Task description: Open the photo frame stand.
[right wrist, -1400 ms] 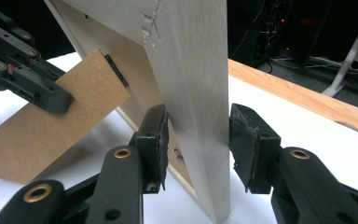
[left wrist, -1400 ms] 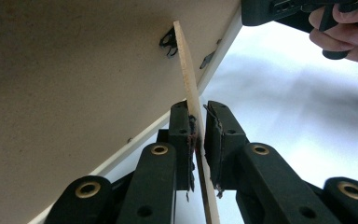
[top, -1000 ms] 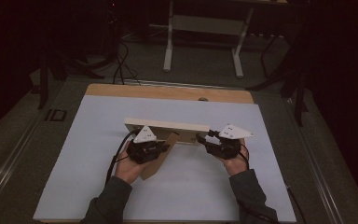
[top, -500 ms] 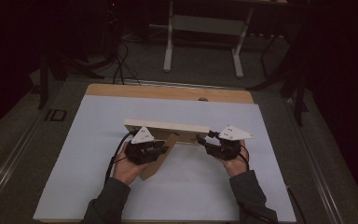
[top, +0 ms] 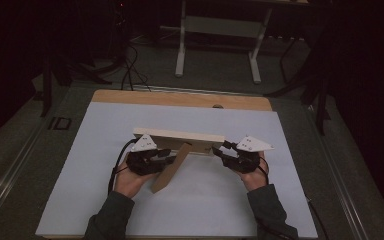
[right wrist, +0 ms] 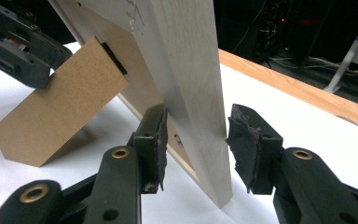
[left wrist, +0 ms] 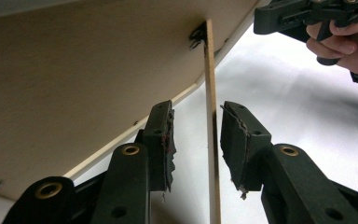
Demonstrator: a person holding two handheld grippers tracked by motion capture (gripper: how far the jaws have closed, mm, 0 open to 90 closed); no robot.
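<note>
On my left, my left tongs (top: 166,156) stand spread around the brown stand flap (left wrist: 210,140) hinged to the back of the picture frame (top: 178,136); in the left gripper view the thin board runs edge-on between the two pads with a gap on each side, so nothing is pinched yet. The frame stands near the middle of the white bench (top: 80,190), leaning on that flap (top: 170,167). To do this well, I think I should close gently on the flap low down, away from the small black hinge (left wrist: 196,35), and swing it slowly so the hinge does not tear.

On my right, my right tongs (right wrist: 195,140) straddle the frame's pale wooden end (right wrist: 191,84). The left pad looks to be against the wood, the right pad stands just clear, so I judge them open, not clamping. I would press them onto that edge first to steady the frame, keeping it upright while the left side works.
</note>
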